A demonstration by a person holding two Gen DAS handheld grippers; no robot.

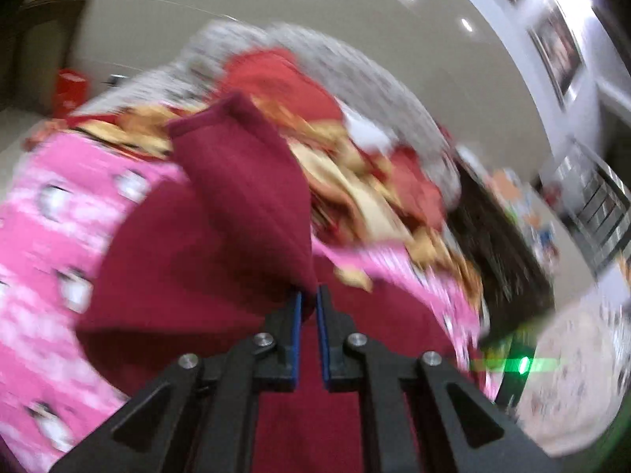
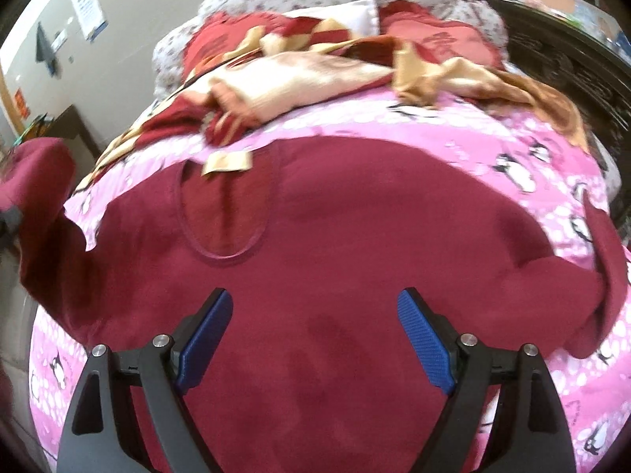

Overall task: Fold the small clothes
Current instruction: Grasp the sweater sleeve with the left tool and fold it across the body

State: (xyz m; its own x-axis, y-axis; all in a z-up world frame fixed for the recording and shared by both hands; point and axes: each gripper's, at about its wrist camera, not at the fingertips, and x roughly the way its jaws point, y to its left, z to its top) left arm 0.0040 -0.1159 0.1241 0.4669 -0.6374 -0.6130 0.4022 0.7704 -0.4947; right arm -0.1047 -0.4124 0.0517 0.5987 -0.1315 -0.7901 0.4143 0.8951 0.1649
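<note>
Shirt: maroon T-shirt [image 2: 335,236] spread on the pink penguin bedsheet [image 2: 493,149].
Left gripper [image 1: 308,295]: fingers pinched on a lifted sleeve.
Right gripper [image 2: 314,307]: fingers wide apart, empty, above shirt body.
Progress: first fold beginning; rest undone.

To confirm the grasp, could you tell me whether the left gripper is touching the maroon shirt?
Touching: the left wrist view shows the left gripper pinching a raised fold of the maroon shirt.

Black angular linkage arms, silver round screws, ribbed blue pads [image 2: 426,345] inside the jaws.
</note>
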